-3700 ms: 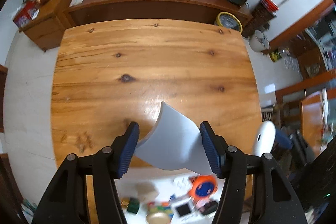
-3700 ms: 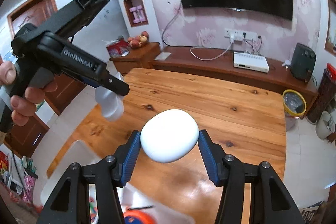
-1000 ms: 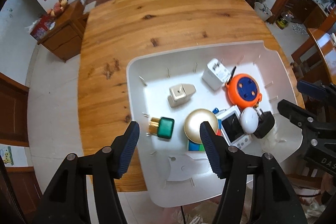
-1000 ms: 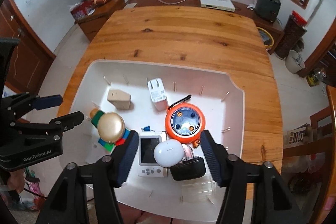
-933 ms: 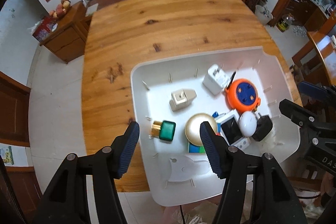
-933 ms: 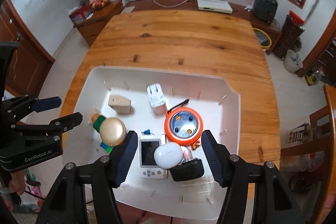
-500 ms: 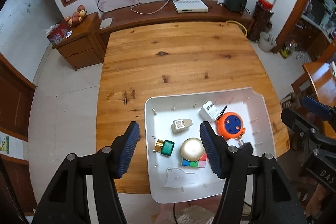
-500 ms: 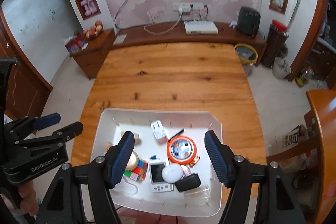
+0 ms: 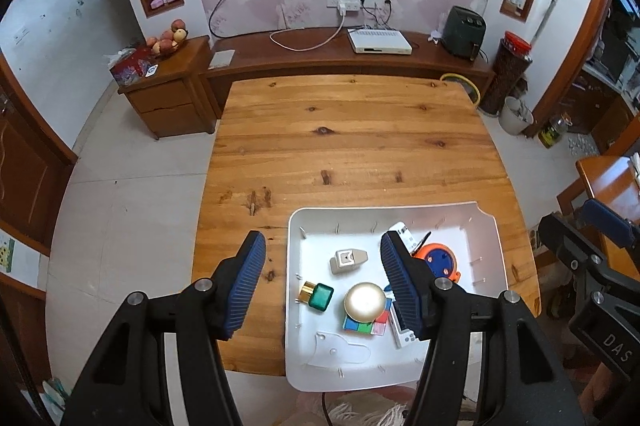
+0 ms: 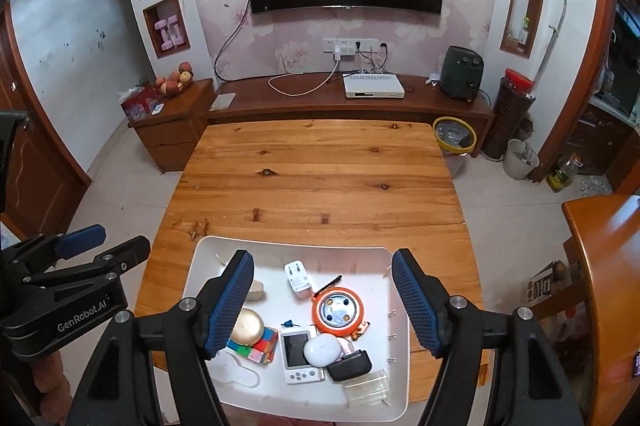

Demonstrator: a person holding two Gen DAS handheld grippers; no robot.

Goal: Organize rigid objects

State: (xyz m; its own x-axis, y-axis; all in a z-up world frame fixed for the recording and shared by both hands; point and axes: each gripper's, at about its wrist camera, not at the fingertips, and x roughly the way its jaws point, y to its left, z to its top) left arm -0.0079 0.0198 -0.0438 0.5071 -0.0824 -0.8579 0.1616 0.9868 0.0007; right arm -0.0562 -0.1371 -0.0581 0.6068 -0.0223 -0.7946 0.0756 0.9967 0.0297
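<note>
A white tray sits at the near edge of the wooden table. It holds an orange round reel, a gold dome on colour blocks, a green-capped bottle, a beige piece and a flat white piece. The right wrist view shows the tray with the reel, a white oval, a small screen device and a white plug. My left gripper is open and empty high above the tray. My right gripper is open and empty, also high above.
A low wooden TV bench with a white box and a dark heater runs behind the table. A side cabinet stands far left. A yellow bin stands far right. Another wooden table edge is at right.
Both grippers have risen well above the tray and pulled back, so the whole table and room now show. Earlier each held a white piece; both pieces now lie in the tray.
</note>
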